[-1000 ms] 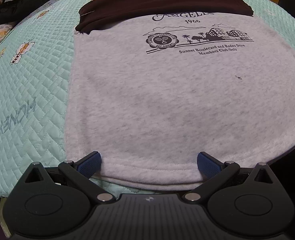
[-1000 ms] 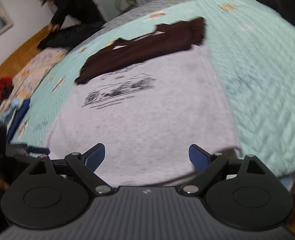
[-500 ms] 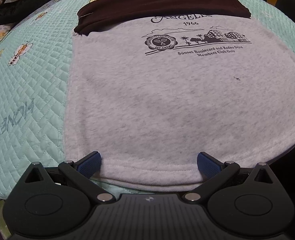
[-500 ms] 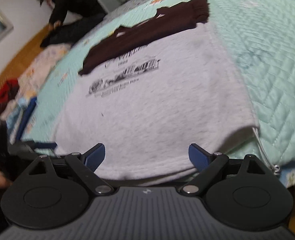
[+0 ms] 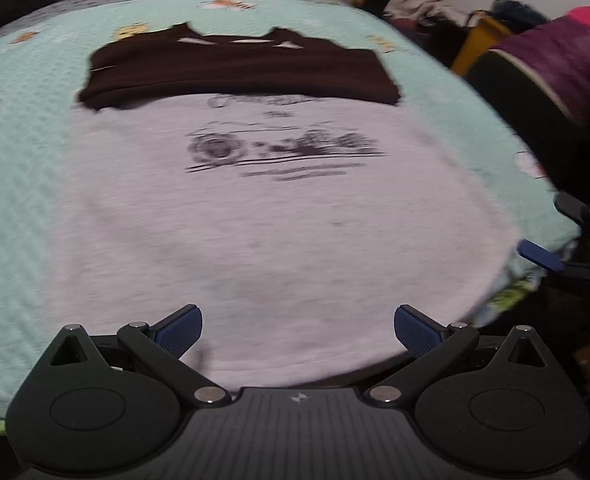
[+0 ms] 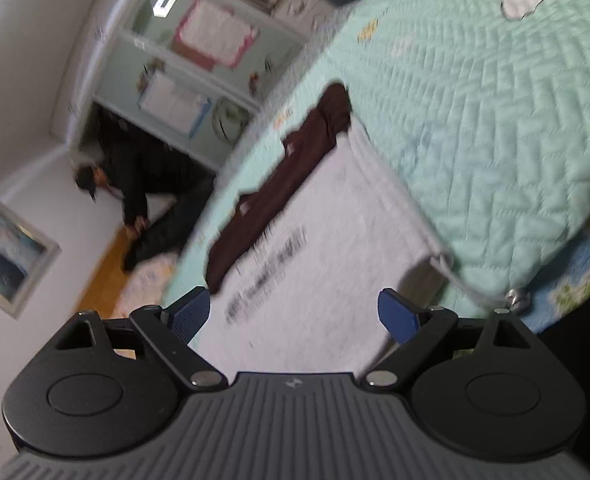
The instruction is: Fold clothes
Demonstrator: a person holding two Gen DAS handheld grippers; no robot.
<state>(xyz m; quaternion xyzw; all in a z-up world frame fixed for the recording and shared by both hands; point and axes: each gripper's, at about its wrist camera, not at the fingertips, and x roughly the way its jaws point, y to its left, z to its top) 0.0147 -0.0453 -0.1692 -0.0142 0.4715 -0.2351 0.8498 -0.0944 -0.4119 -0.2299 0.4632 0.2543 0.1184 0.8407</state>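
A grey sweatshirt [image 5: 255, 232] with a dark printed graphic lies flat on the bed, its dark brown upper part [image 5: 239, 72] folded across the far end. My left gripper [image 5: 298, 332] is open just above the near hem, with only cloth showing between its blue pads. In the right wrist view the same sweatshirt [image 6: 319, 264] appears tilted, and my right gripper [image 6: 295, 316] is open over its near right corner. One blue fingertip of the right gripper [image 5: 539, 254] shows at the sweatshirt's right edge in the left wrist view.
A mint quilted bedspread [image 5: 19, 168] covers the bed [image 6: 495, 112]. A person in dark clothes [image 6: 135, 200] crouches on the wooden floor by a cabinet [image 6: 199, 60]. Clutter and a yellow object [image 5: 475, 40] stand beyond the bed's right side.
Both grippers have lifted and pulled back from the hem. The right view has rolled sharply and now looks along the sweatshirt's right edge. Both stay open.
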